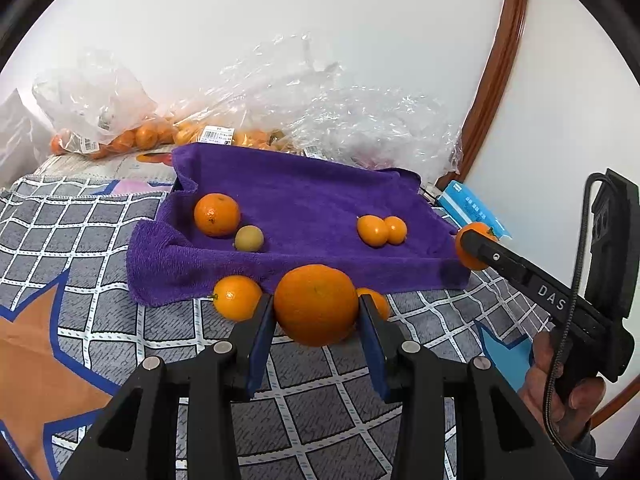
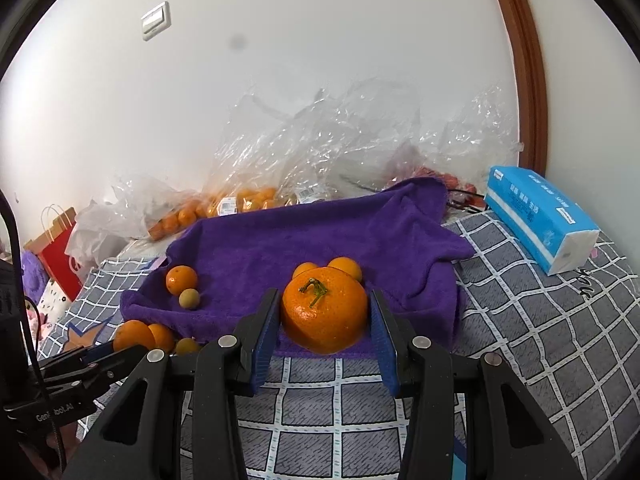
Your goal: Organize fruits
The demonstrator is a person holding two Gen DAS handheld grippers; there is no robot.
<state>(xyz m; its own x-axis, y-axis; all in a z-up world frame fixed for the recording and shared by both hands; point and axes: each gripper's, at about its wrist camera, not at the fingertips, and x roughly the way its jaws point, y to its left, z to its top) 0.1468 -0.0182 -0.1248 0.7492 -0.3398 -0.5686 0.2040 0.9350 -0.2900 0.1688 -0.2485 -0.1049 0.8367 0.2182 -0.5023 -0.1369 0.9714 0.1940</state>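
Observation:
A purple towel point(image 1: 304, 204) point(image 2: 320, 236) lies over a tray on a checked cloth. On it sit an orange point(image 1: 217, 215), a small green-yellow fruit point(image 1: 249, 239) and two small oranges point(image 1: 381, 230). My left gripper point(image 1: 316, 308) is shut on a large orange point(image 1: 316, 304) just in front of the towel. Two more oranges point(image 1: 237, 297) lie on the cloth beside it. My right gripper point(image 2: 325, 312) is shut on a large orange with a green stem point(image 2: 325, 314), held at the towel's front edge; it also shows in the left wrist view point(image 1: 474, 246).
Clear plastic bags of oranges point(image 1: 132, 136) point(image 2: 240, 200) lie behind the towel against the white wall. A blue tissue pack point(image 2: 540, 216) lies at the right. A red paper bag point(image 2: 56, 248) stands far left. A brown door frame point(image 1: 500, 80) runs up the right.

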